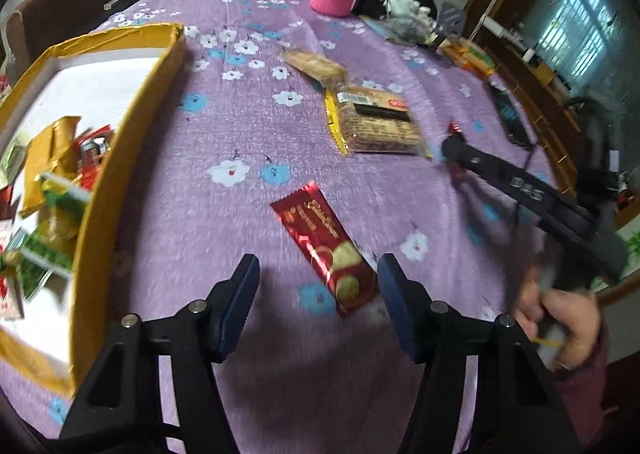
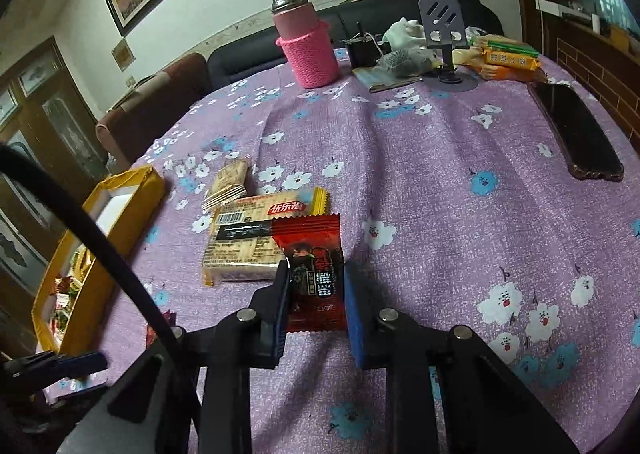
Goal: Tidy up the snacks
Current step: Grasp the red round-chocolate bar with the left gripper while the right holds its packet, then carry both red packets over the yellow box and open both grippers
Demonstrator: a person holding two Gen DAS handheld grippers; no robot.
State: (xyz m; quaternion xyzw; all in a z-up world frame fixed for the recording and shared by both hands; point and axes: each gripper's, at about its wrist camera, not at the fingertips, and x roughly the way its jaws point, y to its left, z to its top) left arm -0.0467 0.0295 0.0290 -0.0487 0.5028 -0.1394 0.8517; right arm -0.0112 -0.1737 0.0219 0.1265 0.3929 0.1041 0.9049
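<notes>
The right gripper [image 2: 316,290] fingers hold the thin red packet [image 2: 314,274] by its sides, so it may slip out, while the left gripper [image 1: 318,294] fingers stand half-wide over the red biscuit pack [image 1: 326,250].

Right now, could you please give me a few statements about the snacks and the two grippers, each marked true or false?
1. The right gripper has its fingers closed on a small red snack packet. True.
2. The left gripper already grips the long red wrapper. False: its fingers stand apart, the wrapper lying on the cloth between them.
3. The yellow box holds several snacks. True.
4. The pink flask lies on its side. False: it stands upright.
5. The beige cracker pack sits inside the box. False: it lies on the purple tablecloth.
</notes>
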